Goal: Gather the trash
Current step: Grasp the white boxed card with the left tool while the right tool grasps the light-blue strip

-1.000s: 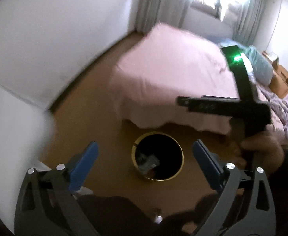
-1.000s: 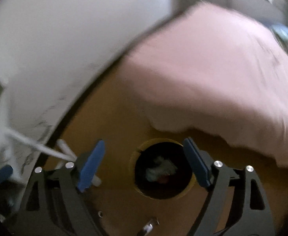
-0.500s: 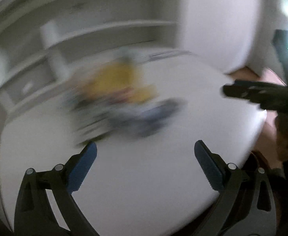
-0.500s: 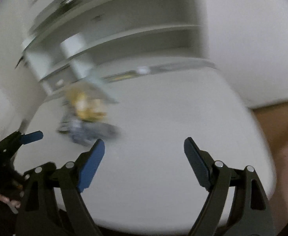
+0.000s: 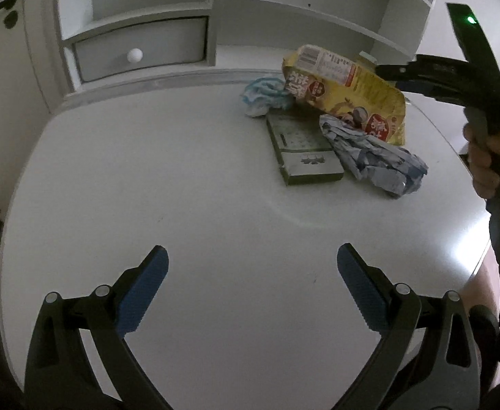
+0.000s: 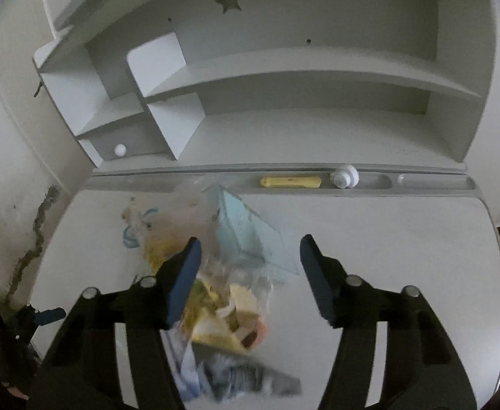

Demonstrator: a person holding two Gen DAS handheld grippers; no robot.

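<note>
Desk top point(image 5: 181, 177) smooth, faintly glossy; yellow wrapper point(image 5: 349, 92) shiny printed film; blue-grey wad point(image 5: 376, 157) crumpled paper.

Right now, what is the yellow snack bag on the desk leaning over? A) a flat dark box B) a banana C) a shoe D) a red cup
A: in the left wrist view the yellow snack bag sits tilted just behind a flat dark box on the desk, among crumpled paper.
</note>
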